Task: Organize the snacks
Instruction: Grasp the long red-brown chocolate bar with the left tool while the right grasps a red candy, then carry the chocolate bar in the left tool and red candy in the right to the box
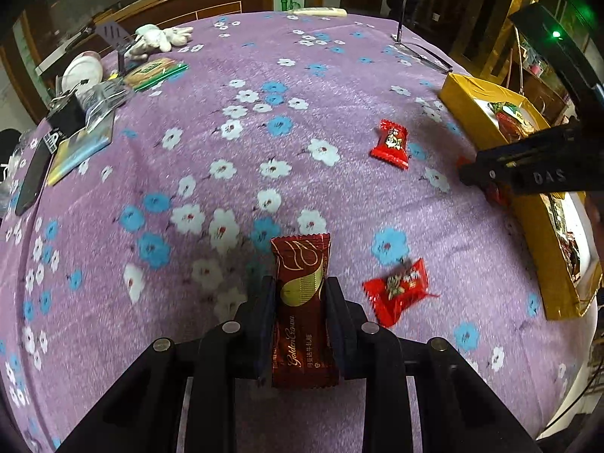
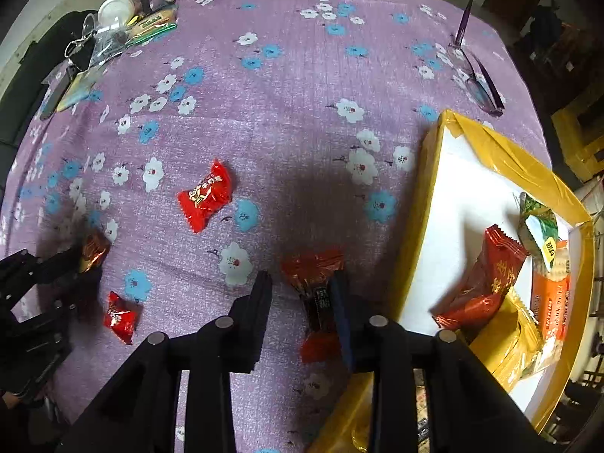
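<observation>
Two red candies (image 1: pixel 390 144) are lying loose mid-cloth. Left gripper (image 1: pixel 300 313) is clenching the brown wafer bar (image 1: pixel 302 309); carrying it level to the yellow box (image 2: pixel 445 173) at the table's right edge seems wise. Right gripper (image 2: pixel 302 294) is parting, a red sweet (image 2: pixel 317 294) against one finger, beside the box wall.

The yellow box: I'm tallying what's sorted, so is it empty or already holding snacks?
Holding snacks. The right wrist view shows the yellow box open-topped with several wrapped packets lying inside.
</observation>
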A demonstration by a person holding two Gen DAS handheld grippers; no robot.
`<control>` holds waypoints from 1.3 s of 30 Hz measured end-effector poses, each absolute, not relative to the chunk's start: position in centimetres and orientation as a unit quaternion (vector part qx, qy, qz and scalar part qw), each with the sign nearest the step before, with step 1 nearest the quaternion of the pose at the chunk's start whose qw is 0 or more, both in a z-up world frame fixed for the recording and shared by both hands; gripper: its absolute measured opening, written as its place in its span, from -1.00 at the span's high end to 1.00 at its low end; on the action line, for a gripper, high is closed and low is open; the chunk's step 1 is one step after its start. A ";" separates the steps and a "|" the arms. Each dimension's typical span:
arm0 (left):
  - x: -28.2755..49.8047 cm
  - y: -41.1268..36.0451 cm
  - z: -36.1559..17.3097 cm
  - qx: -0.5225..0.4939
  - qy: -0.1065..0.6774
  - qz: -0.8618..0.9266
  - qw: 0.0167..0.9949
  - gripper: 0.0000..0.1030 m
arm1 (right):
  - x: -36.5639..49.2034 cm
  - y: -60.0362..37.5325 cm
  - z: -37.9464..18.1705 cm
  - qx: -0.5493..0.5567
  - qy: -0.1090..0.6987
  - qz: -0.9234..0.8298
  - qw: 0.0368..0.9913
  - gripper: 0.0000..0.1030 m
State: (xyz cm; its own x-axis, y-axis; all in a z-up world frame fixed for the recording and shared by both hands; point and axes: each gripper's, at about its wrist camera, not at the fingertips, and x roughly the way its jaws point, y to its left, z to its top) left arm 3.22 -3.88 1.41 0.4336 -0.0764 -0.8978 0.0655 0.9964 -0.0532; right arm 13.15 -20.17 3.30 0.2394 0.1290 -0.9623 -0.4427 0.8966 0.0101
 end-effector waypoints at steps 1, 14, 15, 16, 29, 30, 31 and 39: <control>3.0 -3.9 1.4 -0.006 0.531 -0.042 0.847 0.49 | 12.7 -20.0 3.4 -0.119 0.596 0.201 0.768 0.31; 2.5 -4.0 1.4 0.000 0.523 -0.046 0.851 0.49 | 11.1 -22.0 3.1 -0.081 0.602 0.216 0.764 0.32; 2.5 -4.0 1.4 0.001 0.523 -0.047 0.851 0.49 | 10.8 -21.7 3.0 -0.098 0.598 0.207 0.768 0.32; 2.5 -3.9 1.3 0.001 0.522 -0.048 0.851 0.49 | 10.6 -21.4 2.7 -0.112 0.593 0.201 0.772 0.32; 0.9 -3.5 1.8 -0.033 0.516 -0.072 0.853 0.50 | 5.9 -20.7 2.8 -0.031 0.587 0.256 0.767 0.66; 0.8 -3.7 2.0 -0.032 0.514 -0.075 0.854 0.50 | 5.6 -20.8 2.9 -0.019 0.587 0.259 0.767 0.69; 0.8 -3.8 2.2 -0.030 0.512 -0.078 0.855 0.50 | 5.2 -20.7 3.0 -0.012 0.585 0.260 0.768 0.72; 0.8 -4.8 2.7 -0.014 0.505 -0.104 0.857 0.50 | 2.5 -20.4 3.6 0.017 0.574 0.257 0.777 0.79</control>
State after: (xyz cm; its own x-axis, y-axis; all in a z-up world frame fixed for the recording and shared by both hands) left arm 0.79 -4.82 2.73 0.4678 -0.1925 -0.8626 0.1651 0.9778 -0.1287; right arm 2.47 -20.36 3.62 0.2078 0.4195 -0.8836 -0.3796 0.8672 0.3224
